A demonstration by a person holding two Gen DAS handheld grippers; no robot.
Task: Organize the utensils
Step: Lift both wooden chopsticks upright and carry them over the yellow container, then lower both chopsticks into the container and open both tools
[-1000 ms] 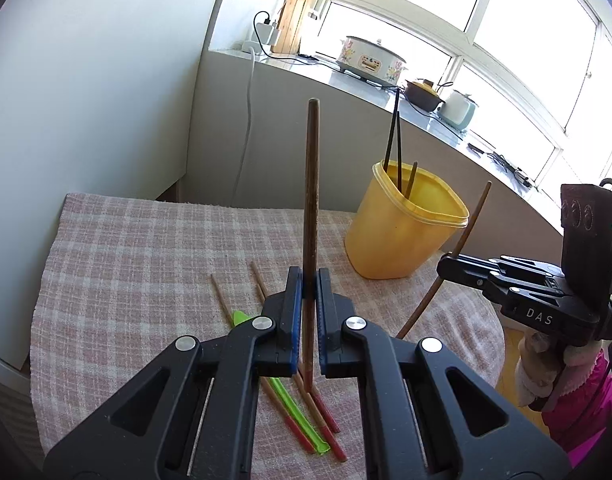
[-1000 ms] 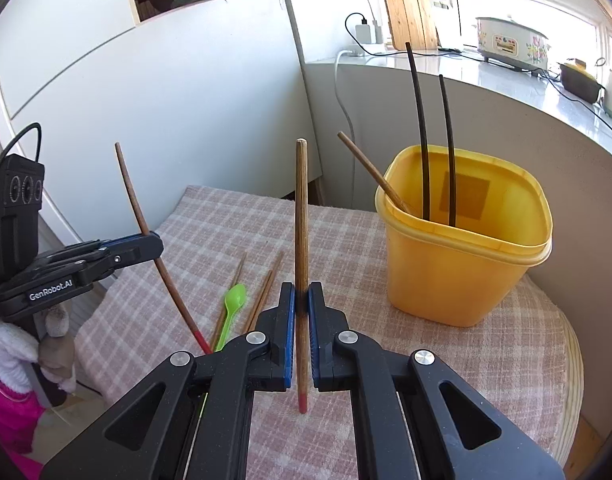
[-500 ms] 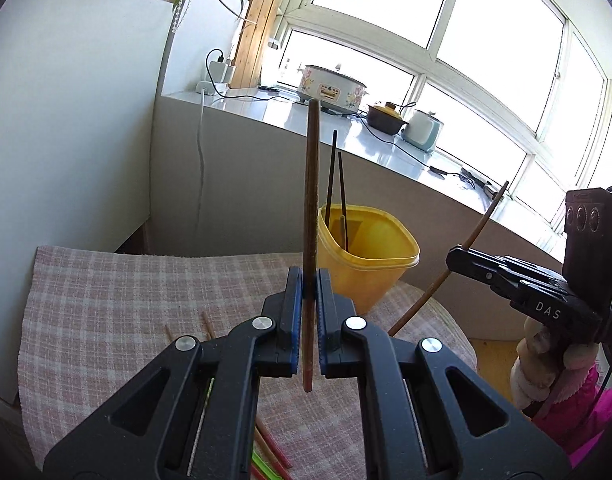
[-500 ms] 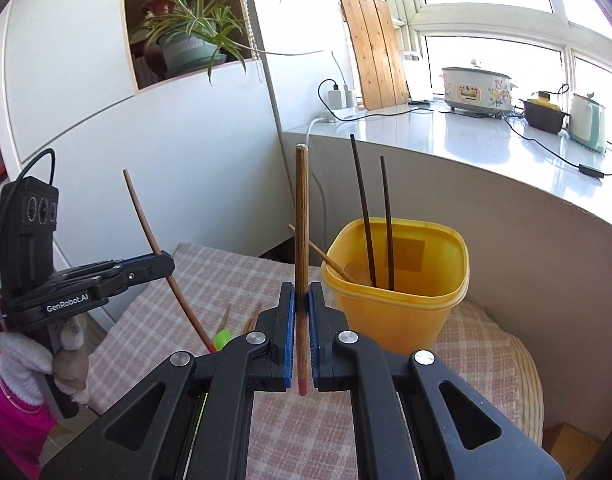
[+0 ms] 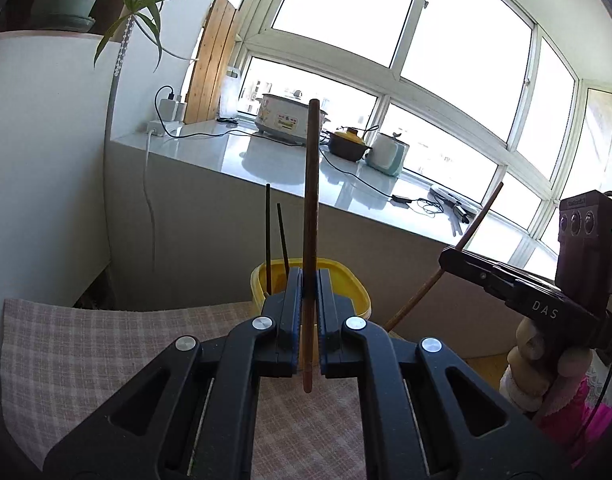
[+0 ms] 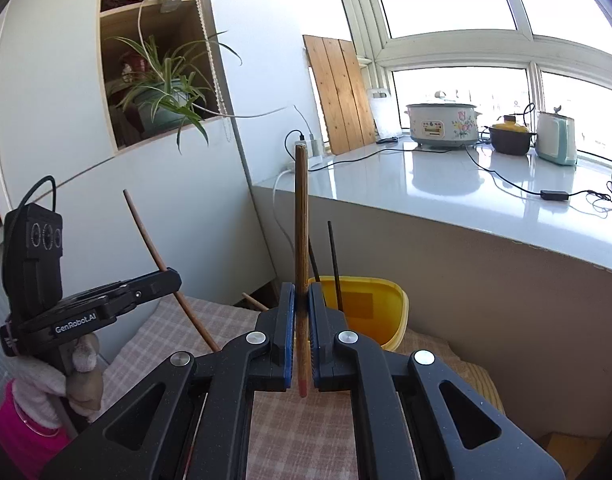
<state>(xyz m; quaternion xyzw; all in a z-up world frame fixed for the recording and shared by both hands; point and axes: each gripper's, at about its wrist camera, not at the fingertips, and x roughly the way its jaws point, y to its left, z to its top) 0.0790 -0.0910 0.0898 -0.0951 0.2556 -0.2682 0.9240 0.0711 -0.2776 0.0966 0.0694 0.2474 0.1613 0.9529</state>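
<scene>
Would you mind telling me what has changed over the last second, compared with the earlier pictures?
Both grippers have risen: the checked cloth and yellow bin sit lower in each view, and the utensils lying on the cloth have dropped out of sight. Unchanged: the left gripper stays shut on its brown chopstick, the right gripper on its chopstick. Two dark chopsticks remain in the bin.

Wooden chopstick upright, pinched in right hand-held gripper, before yellow container.

We look forward along each hand-held gripper, tilted slightly down, close above the checked desk. Both views share the yellow tub, the windowsill counter, and each catches the other hand-held gripper.
</scene>
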